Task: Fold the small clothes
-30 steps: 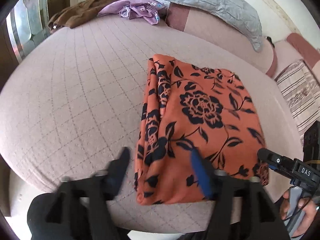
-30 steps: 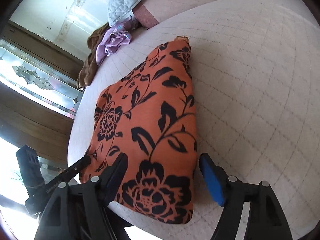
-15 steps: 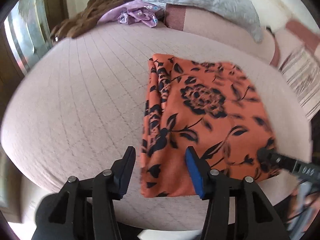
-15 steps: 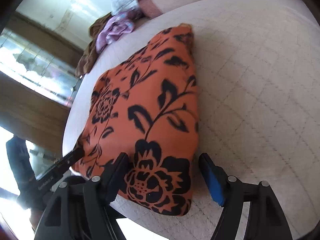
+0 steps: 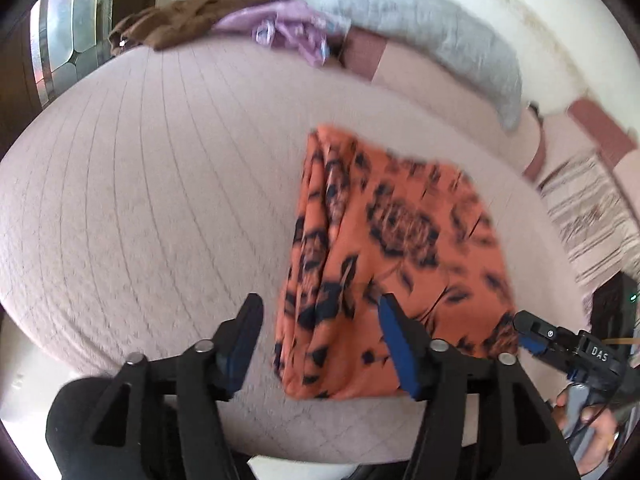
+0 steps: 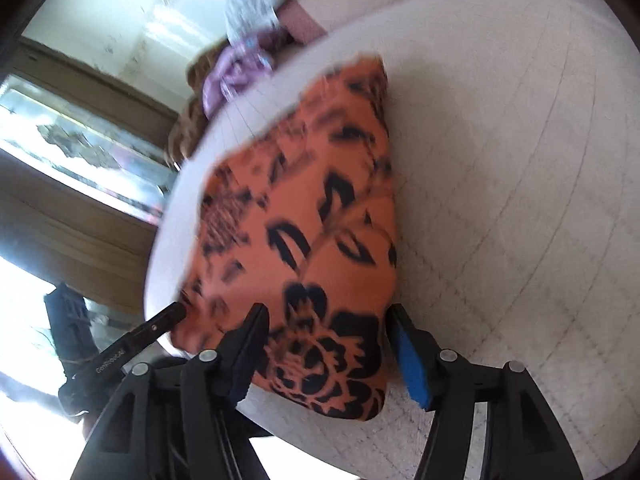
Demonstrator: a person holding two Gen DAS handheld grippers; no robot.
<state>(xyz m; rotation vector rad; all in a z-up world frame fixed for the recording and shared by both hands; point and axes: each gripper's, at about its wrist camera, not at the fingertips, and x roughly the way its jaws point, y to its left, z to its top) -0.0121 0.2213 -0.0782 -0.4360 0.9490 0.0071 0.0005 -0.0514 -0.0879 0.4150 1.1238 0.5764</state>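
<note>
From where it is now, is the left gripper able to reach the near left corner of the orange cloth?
Probably yes: the left gripper, jaws opening, already straddles that edge of the orange cloth, with nothing in between.

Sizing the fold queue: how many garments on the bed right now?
3. The folded orange floral cloth lies near the front edge; a brown garment and a purple garment are bunched at the far edge by the grey pillow. More may be hidden beneath that pile.

Orange garment (image 5: 384,248): thin, matt woven cloth printed with black flowers, seen ahead of both grippers.
Bed cover (image 5: 160,200): matt, quilted cloth stitched in a grid, beneath the garment.
Left gripper (image 5: 320,344): matt black plastic; blue pads; shiny metal rivets.
Pillow (image 5: 440,40): grey quilted cloth, far ahead.
</note>
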